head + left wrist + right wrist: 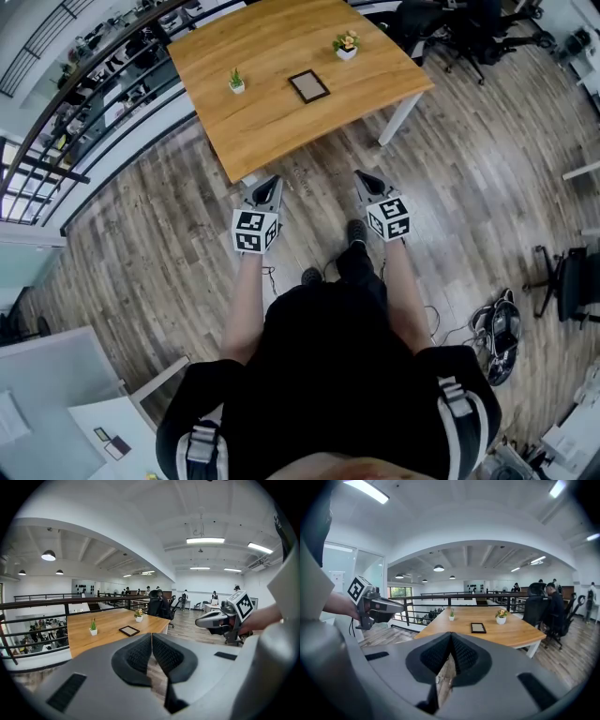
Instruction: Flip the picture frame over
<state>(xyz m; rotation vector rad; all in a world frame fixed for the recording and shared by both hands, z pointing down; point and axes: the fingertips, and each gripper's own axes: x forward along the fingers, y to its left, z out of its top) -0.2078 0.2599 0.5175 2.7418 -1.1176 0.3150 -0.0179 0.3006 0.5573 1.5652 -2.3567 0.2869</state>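
A small dark picture frame (308, 86) lies flat on the wooden table (272, 122), between two little potted plants. It also shows as a dark rectangle, the frame (129, 630) in the left gripper view and the frame (478, 628) in the right gripper view. My left gripper (269, 184) is shut and empty, held over the floor short of the table's near edge. My right gripper (367, 177) is shut and empty too, level with the left one. Both point toward the table and are well away from the frame.
A green plant in a white pot (237, 82) stands left of the frame, a flowering plant (346, 45) right of it. A black railing (84, 84) runs along the table's left side. Office chairs (469, 28) stand beyond the table, another chair (562, 281) at the right.
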